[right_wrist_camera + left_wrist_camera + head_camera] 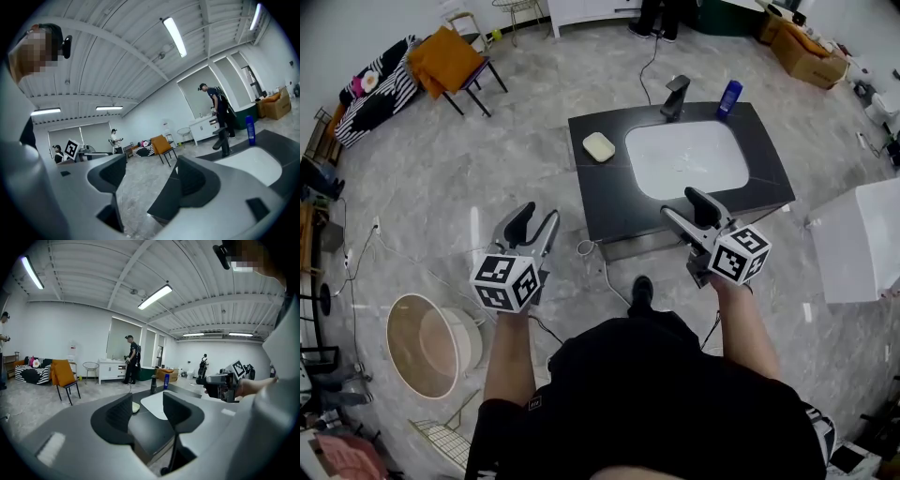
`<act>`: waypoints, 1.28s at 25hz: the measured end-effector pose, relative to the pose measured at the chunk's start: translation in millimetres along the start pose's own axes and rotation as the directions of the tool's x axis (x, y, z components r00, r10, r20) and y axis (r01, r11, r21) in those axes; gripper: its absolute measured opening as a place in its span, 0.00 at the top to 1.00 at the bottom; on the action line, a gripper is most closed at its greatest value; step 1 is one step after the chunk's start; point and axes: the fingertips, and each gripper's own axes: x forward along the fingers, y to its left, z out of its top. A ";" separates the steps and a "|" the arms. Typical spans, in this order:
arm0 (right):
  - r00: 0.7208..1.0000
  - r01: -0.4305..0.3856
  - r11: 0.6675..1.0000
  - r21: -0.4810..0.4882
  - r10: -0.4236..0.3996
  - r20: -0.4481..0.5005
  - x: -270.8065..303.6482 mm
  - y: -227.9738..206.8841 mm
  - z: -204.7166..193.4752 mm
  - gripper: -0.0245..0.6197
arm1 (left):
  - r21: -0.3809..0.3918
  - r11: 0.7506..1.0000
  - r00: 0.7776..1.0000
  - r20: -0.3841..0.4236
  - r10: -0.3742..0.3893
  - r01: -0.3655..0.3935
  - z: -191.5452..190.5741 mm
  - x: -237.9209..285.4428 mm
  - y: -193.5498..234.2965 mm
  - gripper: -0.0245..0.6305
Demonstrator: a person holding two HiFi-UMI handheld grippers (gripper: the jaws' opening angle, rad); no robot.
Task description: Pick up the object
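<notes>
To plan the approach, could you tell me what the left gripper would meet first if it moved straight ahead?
Probably the near edge of the black rectangular countertop, short of the cream soap bar and the white sink basin; depth is uncertain.

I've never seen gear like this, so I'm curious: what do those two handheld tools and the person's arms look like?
The left tool and right tool match: grey bodies, two black padded jaws, and a white cube printed with black square markers at the back. The person wears a black short-sleeved top.
</notes>
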 end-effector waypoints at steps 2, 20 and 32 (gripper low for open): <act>1.000 -0.013 1.000 0.006 0.013 0.008 10.1 -18.1 11.0 0.47 | 0.013 1.000 1.000 0.003 0.008 -0.008 10.7 18.2 0.1 0.64; 0.994 -0.087 0.996 0.034 0.089 -0.065 56.2 -106.7 26.2 0.47 | -0.041 0.999 0.999 -0.027 0.024 -0.025 28.1 127.2 7.9 0.63; 0.994 -0.046 0.996 0.076 0.053 -0.097 95.8 -105.5 17.6 0.47 | -0.058 0.998 0.996 -0.082 -0.044 0.039 12.0 150.2 38.8 0.64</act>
